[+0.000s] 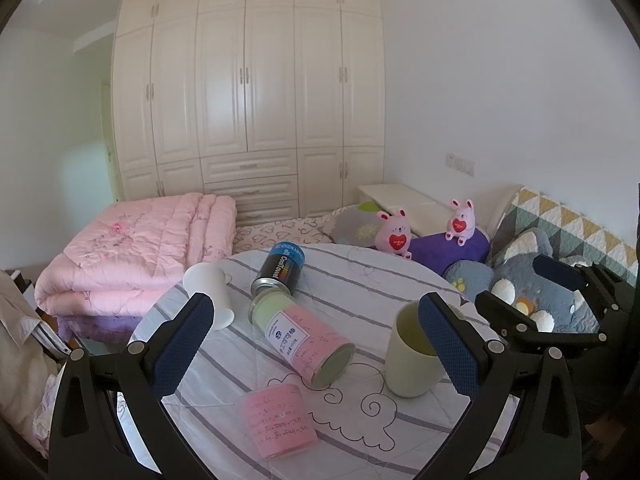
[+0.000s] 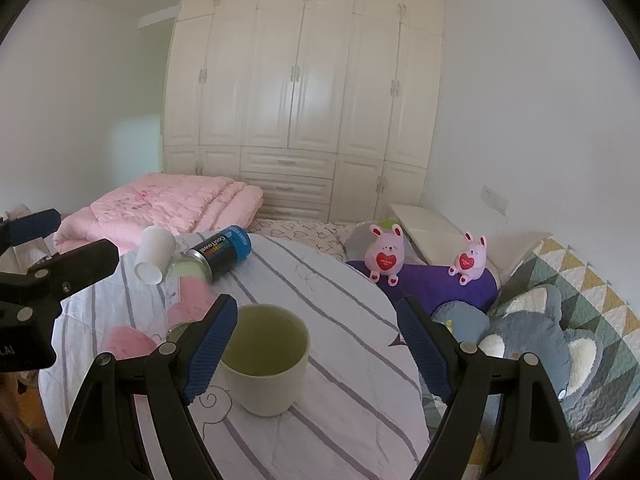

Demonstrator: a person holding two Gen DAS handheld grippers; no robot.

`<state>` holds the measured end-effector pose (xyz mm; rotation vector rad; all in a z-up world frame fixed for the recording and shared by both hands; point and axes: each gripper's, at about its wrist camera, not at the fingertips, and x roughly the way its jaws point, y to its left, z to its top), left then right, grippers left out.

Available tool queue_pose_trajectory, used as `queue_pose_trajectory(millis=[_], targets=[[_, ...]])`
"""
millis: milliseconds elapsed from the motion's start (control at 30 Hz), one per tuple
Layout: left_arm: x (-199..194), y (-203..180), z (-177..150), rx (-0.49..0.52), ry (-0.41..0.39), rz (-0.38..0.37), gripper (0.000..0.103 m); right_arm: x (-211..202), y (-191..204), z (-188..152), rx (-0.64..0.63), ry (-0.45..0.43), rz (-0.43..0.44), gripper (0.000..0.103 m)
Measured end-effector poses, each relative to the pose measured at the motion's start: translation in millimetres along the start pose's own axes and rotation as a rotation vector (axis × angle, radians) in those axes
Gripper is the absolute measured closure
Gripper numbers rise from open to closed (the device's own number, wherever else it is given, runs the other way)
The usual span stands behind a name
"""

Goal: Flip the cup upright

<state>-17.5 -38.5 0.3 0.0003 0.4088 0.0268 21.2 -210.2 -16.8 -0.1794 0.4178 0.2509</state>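
Striped cloth covers the round table (image 2: 340,320), filling the lower centre. On it the pale green cup (image 2: 266,364) already stands mouth-up, low centre. Right gripper (image 2: 316,356) hangs spread around it, gripping nothing; left gripper (image 1: 316,344) gapes wide too, empty. Judged risk: either blue pad (image 2: 210,352) could clip the rim and topple it.

The dark can (image 1: 278,268) (image 2: 222,251) lying on its side reads "CoolTowel"; other labels are illegible

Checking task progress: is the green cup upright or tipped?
Upright: the green cup stands on its base, open mouth facing up.
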Motion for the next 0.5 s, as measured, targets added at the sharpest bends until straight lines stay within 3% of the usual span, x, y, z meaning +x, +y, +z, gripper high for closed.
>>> queue_pose_trajectory(millis=[500], targets=[[5,0,-1,0.003,0.022,-0.002,0.000,3,-6,-16,-0.017,0.066,-0.015,0.019]])
